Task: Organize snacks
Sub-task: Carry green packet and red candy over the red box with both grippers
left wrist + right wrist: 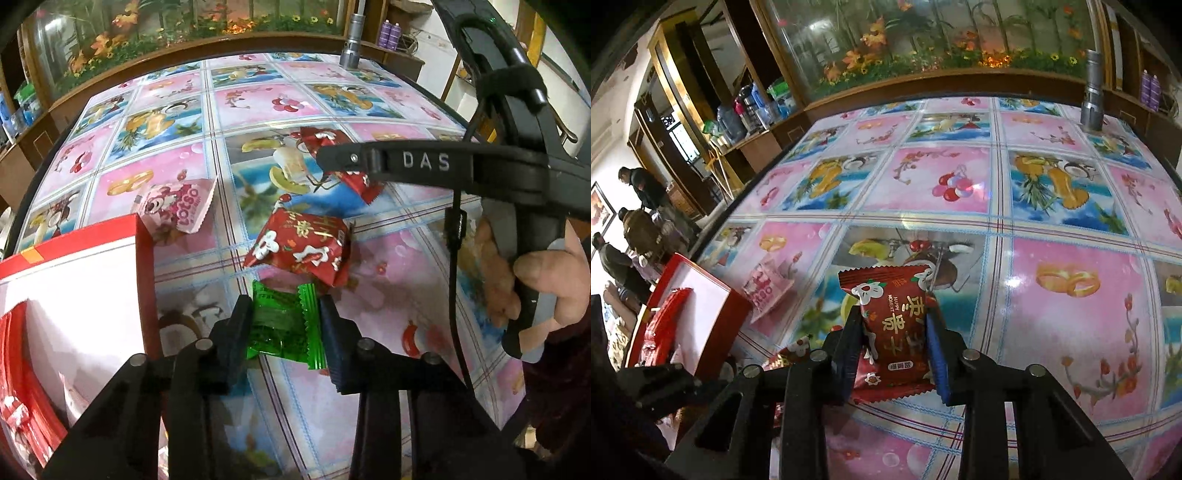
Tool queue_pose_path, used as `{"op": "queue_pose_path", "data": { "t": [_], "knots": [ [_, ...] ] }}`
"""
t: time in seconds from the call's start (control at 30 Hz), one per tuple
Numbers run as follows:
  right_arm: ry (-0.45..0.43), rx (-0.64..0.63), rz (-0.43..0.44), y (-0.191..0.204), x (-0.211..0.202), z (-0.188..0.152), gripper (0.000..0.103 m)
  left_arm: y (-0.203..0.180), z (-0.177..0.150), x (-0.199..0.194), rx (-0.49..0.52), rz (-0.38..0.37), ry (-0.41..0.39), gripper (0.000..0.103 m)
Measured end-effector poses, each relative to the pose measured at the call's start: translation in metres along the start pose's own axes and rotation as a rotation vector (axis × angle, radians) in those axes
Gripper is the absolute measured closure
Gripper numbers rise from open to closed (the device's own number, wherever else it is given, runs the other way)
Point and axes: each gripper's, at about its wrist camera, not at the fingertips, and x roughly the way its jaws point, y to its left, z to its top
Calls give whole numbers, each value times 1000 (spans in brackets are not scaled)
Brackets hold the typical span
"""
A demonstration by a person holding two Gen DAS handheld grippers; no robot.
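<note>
My left gripper (286, 325) is shut on a green snack packet (282, 326) and holds it just above the table, right of the red-rimmed white box (85, 280). A red snack packet (301, 245) lies just beyond it. A pink Lotso packet (177, 208) lies by the box's far corner. My right gripper (892, 345) is shut on a red snack packet (892, 332), held upright above the table; in the left wrist view its finger (351, 158) grips this packet (325, 140). The box (713, 306) shows at its left, with red packets (663, 325) inside.
The table wears a glossy pink and blue fruit-print cloth (1052, 332). A grey metal cylinder (1093, 92) stands at the far right edge. A wooden cabinet with a flower-painted glass panel (923, 44) backs the table. People stand at far left (639, 206).
</note>
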Motion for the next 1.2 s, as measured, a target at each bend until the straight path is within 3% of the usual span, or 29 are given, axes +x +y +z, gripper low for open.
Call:
{"op": "queue_pose_path", "data": {
  "t": [0.27,0.67,0.9,1.2],
  "knots": [
    [-17,34,43,-4,-4,2,70,3,-11,-15,-48,-23,-26,69],
    [-97,10,113,7,-21,4,70,4,-22,-61,-75,-34,-134,69],
    [-119,-33,152,21,-24,1,70,27,-33,-100,-130,8,-215,69],
    [-46,-46,320,50,-14,-11,70,67,-54,-136,-221,76,-291,69]
  ]
}}
